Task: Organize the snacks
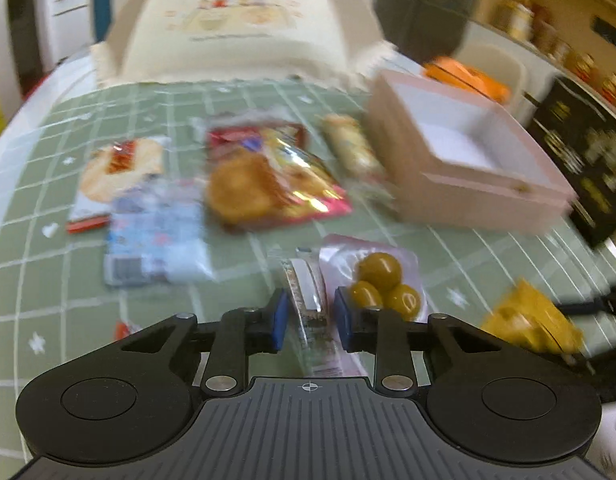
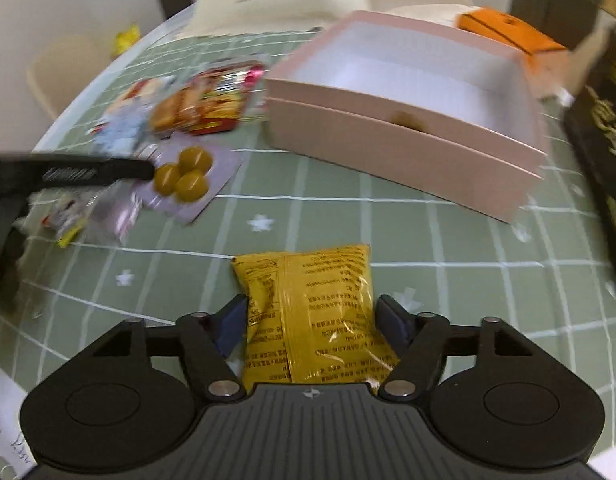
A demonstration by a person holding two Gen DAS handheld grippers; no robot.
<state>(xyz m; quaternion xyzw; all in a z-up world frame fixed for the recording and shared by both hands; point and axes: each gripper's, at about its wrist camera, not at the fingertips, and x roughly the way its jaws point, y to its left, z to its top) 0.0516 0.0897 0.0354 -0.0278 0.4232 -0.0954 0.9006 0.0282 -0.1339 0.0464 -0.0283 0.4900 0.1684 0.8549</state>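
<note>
Left claw [image 1: 309,318]: narrowed on a slim clear snack sachet [image 1: 308,300], blue pads at its two sides.
Right claw [image 2: 311,320]: jaws either side of a yellow snack packet [image 2: 308,312]; whether the pads press it I cannot tell.
Green-ball pack [image 1: 381,280]: flat on the worktop [image 1: 236,304], just right of the sachet.
Other snacks: red biscuit bag [image 1: 268,176] and pale blue packet [image 1: 156,236], farther back.
Pink box [image 2: 407,92]: open, white inside, on the green checked worktop beyond the yellow snack packet.

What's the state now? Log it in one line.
left claw: astride slim clear packet, grip unclear | right claw: astride yellow packet, grip unclear | pink box: looks empty
</note>
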